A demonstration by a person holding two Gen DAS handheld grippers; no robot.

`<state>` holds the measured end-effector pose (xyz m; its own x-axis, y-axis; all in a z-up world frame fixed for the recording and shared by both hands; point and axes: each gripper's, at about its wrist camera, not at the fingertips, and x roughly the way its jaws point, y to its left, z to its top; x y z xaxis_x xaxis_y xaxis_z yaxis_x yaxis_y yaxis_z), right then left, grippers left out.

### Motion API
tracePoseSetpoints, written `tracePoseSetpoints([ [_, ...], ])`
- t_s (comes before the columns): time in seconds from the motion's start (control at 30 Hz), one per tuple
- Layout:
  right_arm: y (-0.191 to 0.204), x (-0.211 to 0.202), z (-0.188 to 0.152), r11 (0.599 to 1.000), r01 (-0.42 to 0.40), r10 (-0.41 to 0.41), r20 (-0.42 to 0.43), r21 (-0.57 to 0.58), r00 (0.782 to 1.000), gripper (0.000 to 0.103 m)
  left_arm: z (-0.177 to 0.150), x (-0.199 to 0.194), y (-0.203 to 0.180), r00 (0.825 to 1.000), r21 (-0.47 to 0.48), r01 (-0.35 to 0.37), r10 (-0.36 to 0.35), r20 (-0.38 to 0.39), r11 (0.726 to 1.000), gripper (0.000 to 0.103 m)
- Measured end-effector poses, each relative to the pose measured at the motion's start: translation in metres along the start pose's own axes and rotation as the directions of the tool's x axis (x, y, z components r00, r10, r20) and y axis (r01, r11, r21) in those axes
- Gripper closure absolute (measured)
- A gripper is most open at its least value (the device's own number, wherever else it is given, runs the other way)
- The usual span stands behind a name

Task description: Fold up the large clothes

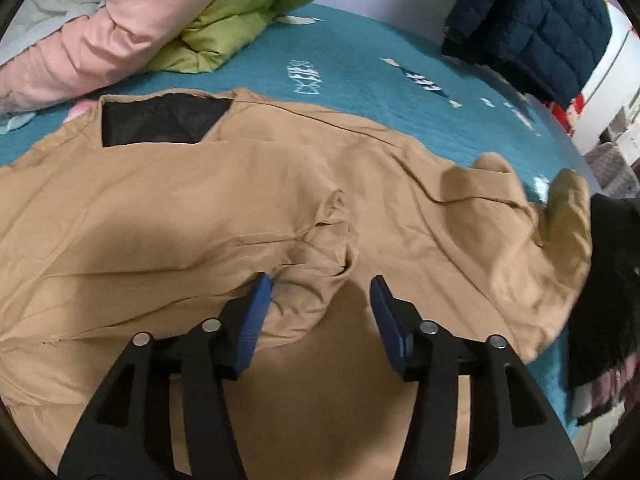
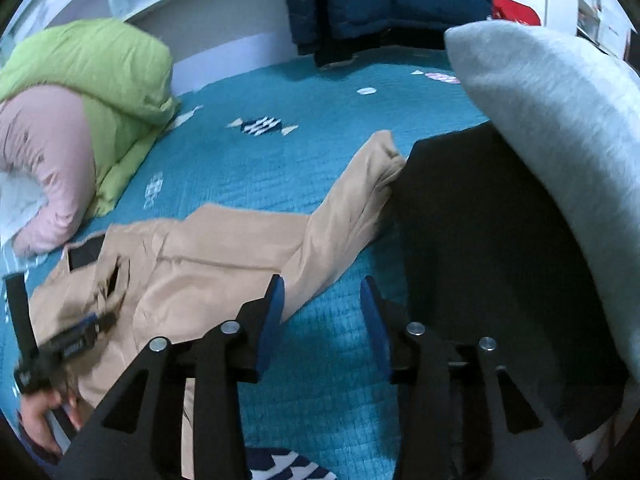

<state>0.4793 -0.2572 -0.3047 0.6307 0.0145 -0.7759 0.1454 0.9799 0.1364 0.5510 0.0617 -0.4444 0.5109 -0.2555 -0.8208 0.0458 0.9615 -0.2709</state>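
- Tan coat [image 1: 200, 208] lies spread on the teal bedspread [image 1: 352, 64], collar and black lining patch [image 1: 160, 122] on the far side in the left wrist view.
- Left gripper [image 1: 320, 308] sits low over the coat's middle, jaws apart, nothing pinched. A bunched fold [image 1: 320, 264] lies between and just ahead of the blue pads [image 1: 252, 320].
- Right gripper [image 2: 322, 312] hangs over bare bedspread, jaws partway apart, empty. Coat sleeve [image 2: 344, 208] passes just past its left pad [image 2: 270, 320]; contact unclear.
- Sleeve runs to the cuff, which touches a black garment [image 2: 480, 240] on the right.
- Grey garment [image 2: 560, 140] lies over the black one's far-right side.
- Pink jacket [image 1: 80, 52] and green one [image 1: 240, 12] piled at far left, apart from the coat.
- Navy puffer [image 2: 400, 0] hangs at the far bed edge.
- A hand [image 2: 40, 416] holding the other gripper shows at the right view's lower-left edge, blurred.
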Motion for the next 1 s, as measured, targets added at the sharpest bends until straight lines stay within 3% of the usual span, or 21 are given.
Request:
tracePoseSetpoints([
  [0.13, -0.007, 0.004, 0.012, 0.995, -0.018, 0.019, -0.015, 0.096, 1.000, 0.053, 0.004, -0.024, -0.006, 0.993, 0.003, 0.107, -0.107, 0.057, 0.994, 0.037],
  [0.23, -0.013, 0.013, 0.021, 0.982, -0.024, 0.032, -0.041, 0.186, 0.999, 0.051, 0.008, -0.043, -0.003, 0.989, 0.005, 0.120, -0.119, 0.092, 0.993, 0.031],
  [0.37, -0.010, 0.035, 0.037, 0.974, 0.041, -0.021, -0.089, 0.224, 0.996, 0.046, 0.011, -0.061, 0.018, 0.995, -0.018, -0.014, 0.016, 0.095, 1.000, 0.027],
  [0.43, -0.006, 0.056, 0.045, 0.966, 0.134, -0.104, -0.143, 0.223, 0.984, 0.046, 0.008, -0.072, 0.039, 0.993, -0.058, -0.076, 0.081, 0.091, 0.995, 0.027],
  [0.6, 0.008, 0.089, 0.053, 0.958, 0.229, -0.198, -0.183, 0.170, 0.963, 0.045, -0.012, -0.104, 0.093, 0.984, -0.132, -0.147, 0.159, 0.084, 0.980, 0.022],
  [0.63, 0.008, 0.094, 0.053, 0.957, 0.238, -0.208, -0.183, 0.164, 0.961, 0.056, -0.016, -0.110, 0.103, 0.982, -0.140, -0.158, 0.170, 0.082, 0.978, 0.022],
  [0.7, 0.008, 0.093, 0.054, 0.967, 0.181, -0.158, -0.135, 0.180, 0.978, 0.092, -0.024, -0.119, 0.128, 0.973, -0.161, -0.203, 0.217, 0.076, 0.966, 0.021],
  [0.73, 0.007, 0.088, 0.054, 0.967, 0.174, -0.155, -0.114, 0.186, 0.981, 0.094, -0.028, -0.121, 0.140, 0.971, -0.171, -0.217, 0.231, 0.066, 0.961, 0.021],
  [0.8, 0.014, 0.061, 0.055, 0.972, 0.100, -0.103, 0.004, 0.211, 0.995, 0.095, -0.038, -0.127, 0.163, 0.969, -0.211, -0.221, 0.238, 0.061, 0.952, 0.021],
  [0.87, 0.031, 0.032, 0.057, 0.985, 0.042, -0.061, 0.111, 0.166, 0.992, 0.095, -0.047, -0.131, 0.180, 0.970, -0.250, -0.206, 0.231, 0.073, 0.946, 0.021],
  [1.0, 0.097, -0.025, 0.064, 0.989, -0.146, 0.136, 0.269, 0.018, 0.953, 0.095, -0.056, -0.137, 0.196, 0.978, -0.296, -0.165, 0.195, 0.074, 0.941, 0.021],
])
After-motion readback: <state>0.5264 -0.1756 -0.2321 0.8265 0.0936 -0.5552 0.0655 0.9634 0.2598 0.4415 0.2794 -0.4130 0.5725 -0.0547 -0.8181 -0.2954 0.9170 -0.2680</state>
